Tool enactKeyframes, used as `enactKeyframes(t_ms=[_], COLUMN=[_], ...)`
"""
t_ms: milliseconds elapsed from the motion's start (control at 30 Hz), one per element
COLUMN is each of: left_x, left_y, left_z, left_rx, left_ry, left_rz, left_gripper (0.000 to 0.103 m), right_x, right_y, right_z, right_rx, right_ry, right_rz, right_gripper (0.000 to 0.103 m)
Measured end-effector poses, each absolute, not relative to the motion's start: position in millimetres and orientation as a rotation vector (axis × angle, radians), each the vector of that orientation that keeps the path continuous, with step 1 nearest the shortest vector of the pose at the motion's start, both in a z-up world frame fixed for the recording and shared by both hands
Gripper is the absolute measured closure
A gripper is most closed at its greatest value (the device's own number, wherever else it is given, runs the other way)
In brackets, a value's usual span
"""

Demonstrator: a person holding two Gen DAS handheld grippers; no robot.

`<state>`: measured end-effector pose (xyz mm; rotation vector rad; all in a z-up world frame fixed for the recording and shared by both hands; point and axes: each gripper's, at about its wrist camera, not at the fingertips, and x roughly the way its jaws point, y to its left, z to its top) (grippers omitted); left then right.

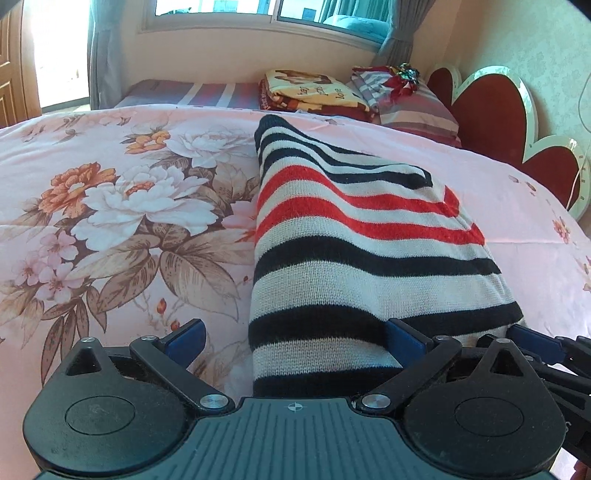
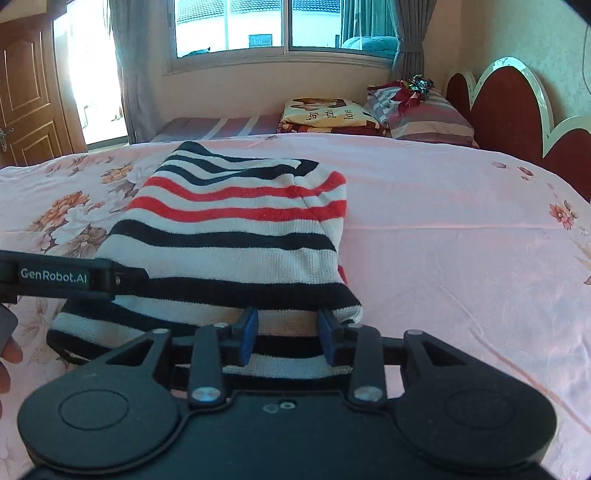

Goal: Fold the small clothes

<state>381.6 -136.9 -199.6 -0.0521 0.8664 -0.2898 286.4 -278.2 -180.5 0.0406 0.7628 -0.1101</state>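
Pink floral bedspread [image 1: 110,192] covers a bed under a window [image 2: 258,26]. Striped sweater [image 1: 351,240] lies folded on it. Left gripper [image 1: 295,339] sits low at the sweater's near edge, jaws spread wide, the knit lying between them, not pinched. Right gripper [image 2: 288,332] is level at the near hem, fingers [image 2: 249,332] parted, fabric between, unclamped.

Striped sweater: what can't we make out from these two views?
- Left wrist: striped sweater near hem hidden behind the left tool; grip unclear.
- Right wrist: hem under the right tool; pinch unconfirmed.
- Sleeves folded out of sight.
- Folded blanket lettering too small.
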Motion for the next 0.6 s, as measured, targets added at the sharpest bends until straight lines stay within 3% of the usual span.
enactKeyframes(t_ms=[467, 600], left_x=[373.5, 372.3], left_y=[-133.3, -135.4], left_z=[-201.1, -204.7], left_rx=[-0.053, -0.026], left_ry=[0.912, 0.899], left_rz=[-0.323, -0.329], left_gripper=[0.001, 0.001], right_x=[267.7, 269.1], right_y=[-287.4, -292.4], right_z=[-161.3, -157.2], right_rx=[0.158, 0.121], right_ry=[0.731, 0.712], right_rz=[-0.102, -0.131], right_gripper=[0.057, 0.059])
